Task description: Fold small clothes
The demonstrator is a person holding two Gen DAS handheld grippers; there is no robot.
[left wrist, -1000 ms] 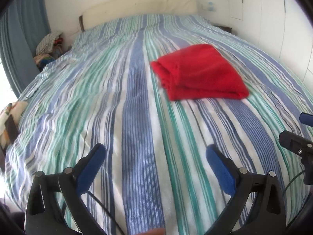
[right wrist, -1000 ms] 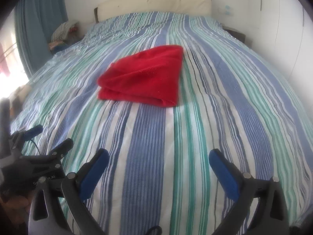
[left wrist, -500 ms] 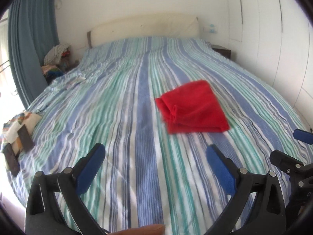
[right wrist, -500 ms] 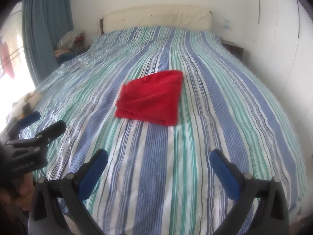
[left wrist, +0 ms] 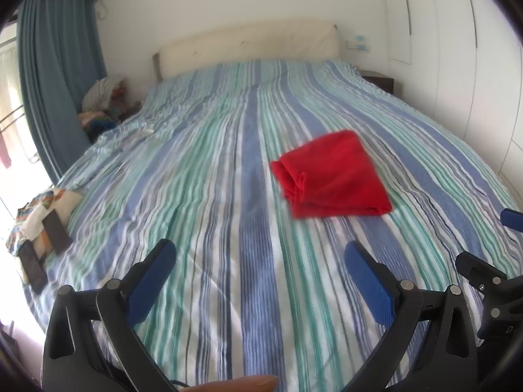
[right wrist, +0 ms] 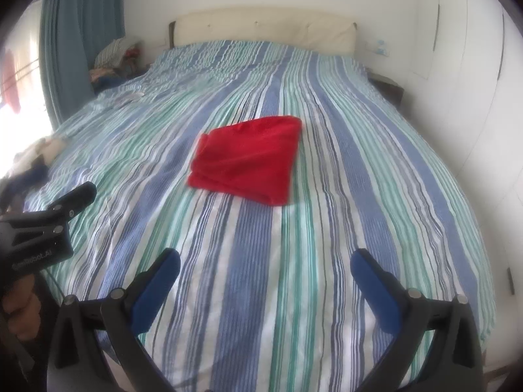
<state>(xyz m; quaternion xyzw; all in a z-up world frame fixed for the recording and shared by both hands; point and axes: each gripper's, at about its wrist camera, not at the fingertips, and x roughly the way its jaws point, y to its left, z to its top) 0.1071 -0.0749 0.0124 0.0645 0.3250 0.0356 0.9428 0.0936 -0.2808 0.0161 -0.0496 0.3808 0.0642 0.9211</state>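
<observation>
A red garment, folded into a thick rectangle, is seen lying mid-bed on striped bedding, framed by a cream headboard, blue curtain and white wardrobe, while both the left claw and the right claw are held wide open and empty.

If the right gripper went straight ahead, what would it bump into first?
Probably the striped bedspread, since the right gripper points down at the bed with open jaws. The folded red cloth lies farther along, so it might come next. Depth is hard to judge here.
</observation>
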